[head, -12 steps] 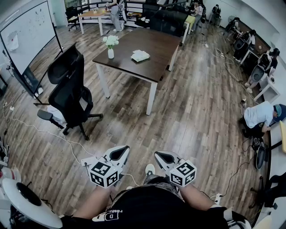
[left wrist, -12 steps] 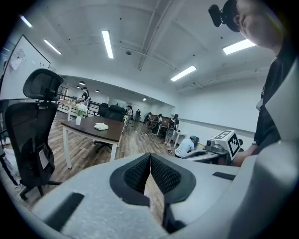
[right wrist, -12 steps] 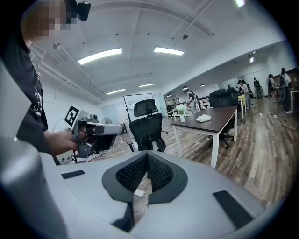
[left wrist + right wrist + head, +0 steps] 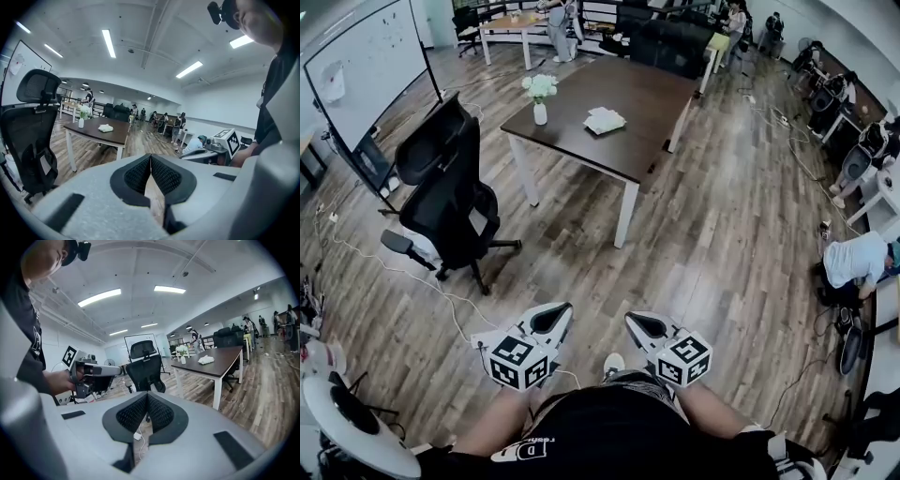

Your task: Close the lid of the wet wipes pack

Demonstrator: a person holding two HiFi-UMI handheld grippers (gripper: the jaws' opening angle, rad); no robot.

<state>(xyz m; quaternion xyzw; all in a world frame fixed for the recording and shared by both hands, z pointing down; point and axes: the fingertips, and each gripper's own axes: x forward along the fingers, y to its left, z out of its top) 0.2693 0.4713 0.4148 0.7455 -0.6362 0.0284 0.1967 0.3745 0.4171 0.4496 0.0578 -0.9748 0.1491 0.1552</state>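
Head view, stock of the room as it stands.

Tools, two: left tool (image 4: 555, 317) and right tool (image 4: 639, 325), held side by side low in front of the person, both pointing slightly downward toward the room. Each carries one marker cube (image 4: 514, 364). In the left gripper view the ribbed pads are pressed together at the tips, gripping nothing. In the right gripper view it is the same: pads pressed together, gripping nothing.

Desk (image 4: 628, 103), one, dark top, white legs, well apart from the tools, across the room.

Wet wipes pack (image 4: 605, 120), one, white, lying near the middle of the desk top. Lid position too small to tell.

Vase (image 4: 540, 112), one, white with white flowers, on the desk's left end, apart from the pack.

Office chair (image 4: 450, 187), one, black, standing left of the desk's near corner, off the direct line to the pack.

Wooden floor (image 4: 722, 234), lying between the tools and the desk. One thin cable (image 4: 412, 281) trails across it at left.

Whiteboard (image 4: 366, 61), one, far left.

Crouching person (image 4: 853, 260), one, at the right edge.
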